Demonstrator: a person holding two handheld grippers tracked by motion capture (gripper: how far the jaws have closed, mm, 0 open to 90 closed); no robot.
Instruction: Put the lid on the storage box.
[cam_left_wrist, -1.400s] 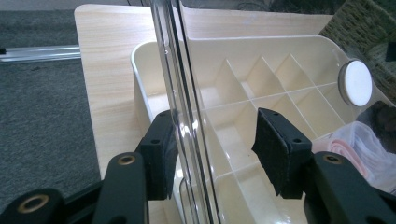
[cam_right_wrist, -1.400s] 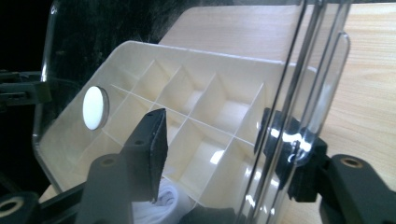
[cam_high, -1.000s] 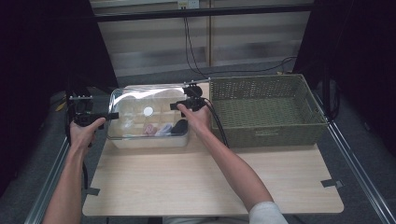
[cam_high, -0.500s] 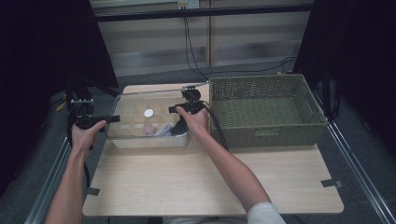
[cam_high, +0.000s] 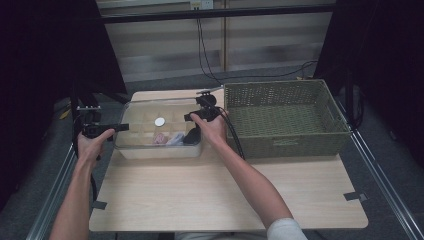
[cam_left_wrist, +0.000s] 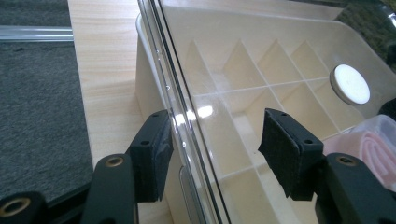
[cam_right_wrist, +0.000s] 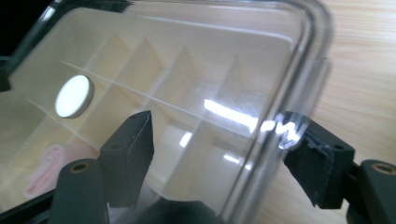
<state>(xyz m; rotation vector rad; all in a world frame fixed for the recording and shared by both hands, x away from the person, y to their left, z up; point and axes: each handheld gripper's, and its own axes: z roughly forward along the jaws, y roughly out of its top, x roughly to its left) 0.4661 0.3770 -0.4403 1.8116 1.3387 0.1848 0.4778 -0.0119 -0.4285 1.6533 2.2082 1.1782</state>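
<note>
A clear plastic box (cam_high: 155, 151) with inner dividers stands on the table's back left. Its clear lid (cam_high: 150, 114) with a white round disc (cam_high: 159, 121) lies on top. A pink rolled cloth (cam_high: 160, 138) and a dark item (cam_high: 191, 136) lie inside. My left gripper (cam_high: 123, 127) is at the lid's left end. Its jaws have just been opening and now straddle the rim (cam_left_wrist: 180, 116) without pressing, left gripper (cam_left_wrist: 215, 154). My right gripper (cam_high: 192, 116) is at the lid's right end. Its jaws, too, have just been opening and stand apart around the rim (cam_right_wrist: 285, 107), right gripper (cam_right_wrist: 219, 158).
A large green woven basket (cam_high: 285, 145) stands right beside the box, at the back right. The wooden table (cam_high: 225, 195) stretches bare toward the person. Cables (cam_high: 232, 135) trail from the right gripper. Dark floor lies past the table's left edge.
The lid, held raised and tilted above the box a second ago, has come down onto it. Both hands sank slightly with it.
</note>
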